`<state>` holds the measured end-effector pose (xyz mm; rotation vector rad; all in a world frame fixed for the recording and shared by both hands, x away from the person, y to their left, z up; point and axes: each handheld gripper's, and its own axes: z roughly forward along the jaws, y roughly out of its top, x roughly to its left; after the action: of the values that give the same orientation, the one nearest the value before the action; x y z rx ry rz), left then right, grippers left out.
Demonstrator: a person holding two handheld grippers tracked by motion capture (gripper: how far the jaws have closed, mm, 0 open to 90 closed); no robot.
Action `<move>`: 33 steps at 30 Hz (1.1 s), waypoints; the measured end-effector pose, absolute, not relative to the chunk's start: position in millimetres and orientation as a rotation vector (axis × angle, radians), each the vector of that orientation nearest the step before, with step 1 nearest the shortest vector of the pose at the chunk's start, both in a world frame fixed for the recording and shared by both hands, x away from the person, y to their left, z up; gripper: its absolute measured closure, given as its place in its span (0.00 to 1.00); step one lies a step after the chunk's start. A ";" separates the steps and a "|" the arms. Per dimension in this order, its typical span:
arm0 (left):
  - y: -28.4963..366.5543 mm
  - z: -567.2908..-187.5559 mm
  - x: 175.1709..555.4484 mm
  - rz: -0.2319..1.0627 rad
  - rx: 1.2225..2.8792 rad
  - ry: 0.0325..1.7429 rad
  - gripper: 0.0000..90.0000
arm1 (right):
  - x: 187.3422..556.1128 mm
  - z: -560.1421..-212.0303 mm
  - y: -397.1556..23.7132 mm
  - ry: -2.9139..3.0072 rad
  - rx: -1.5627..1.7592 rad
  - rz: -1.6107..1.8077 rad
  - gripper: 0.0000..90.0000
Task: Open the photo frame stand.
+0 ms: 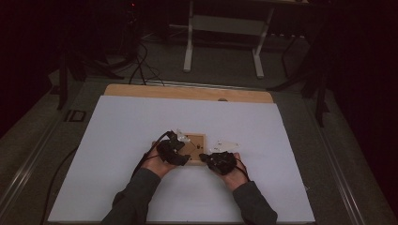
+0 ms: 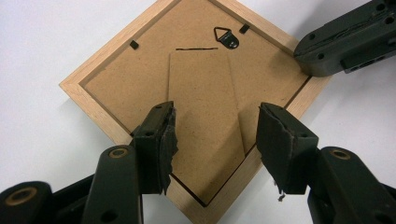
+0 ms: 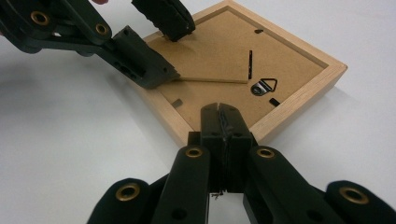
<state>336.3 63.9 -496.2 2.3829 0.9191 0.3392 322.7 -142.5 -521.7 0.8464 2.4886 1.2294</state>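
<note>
Nearest the lower edge of the right gripper view, the right gripper point(image 3: 219, 109) has its jaws pressed flat together with nothing between them, the tip resting at the near rim of the small square light-wood picture frame point(image 3: 299, 100), which lies face down on the white table sheet point(image 3: 70, 154) at the centre of the high view. Pressing there may tip or skid the light frame, since only the smooth sheet holds it. Higher in that view the left gripper point(image 3: 170, 44) stands with jaws moderately open, straddling the brown fibreboard easel stand point(image 2: 203, 107) hinged to the brown fibreboard backing panel point(image 2: 121, 79); the pads touch nothing that can be made out. Closing on the thin stand and pulling hard could tear it at its hinge slit, or lift the whole frame if the right tip slips off. The torn pad edges in the left gripper view may also snag the board. As a container, the frame holds the backing panel, seated under small black tabs point(image 2: 134, 45), with a metal triangular hanger point(image 2: 226, 37) near the upper middle of the left gripper view.
</note>
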 end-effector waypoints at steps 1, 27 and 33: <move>63.9 -496.3 336.4 0.341 2.384 0.919 0.53 | 322.8 -521.7 -142.3 2.489 0.848 1.230 0.99; 66.0 -496.9 340.1 0.330 2.354 1.000 0.57 | 324.3 -522.2 -142.1 2.498 0.865 1.235 1.00; 63.5 -489.7 340.0 0.353 2.357 0.992 0.57 | 324.9 -520.4 -138.8 2.506 0.842 1.192 1.00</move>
<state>340.0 63.5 -489.7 2.3566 0.9923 0.3531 324.9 -138.8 -520.4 0.8423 2.5063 1.1921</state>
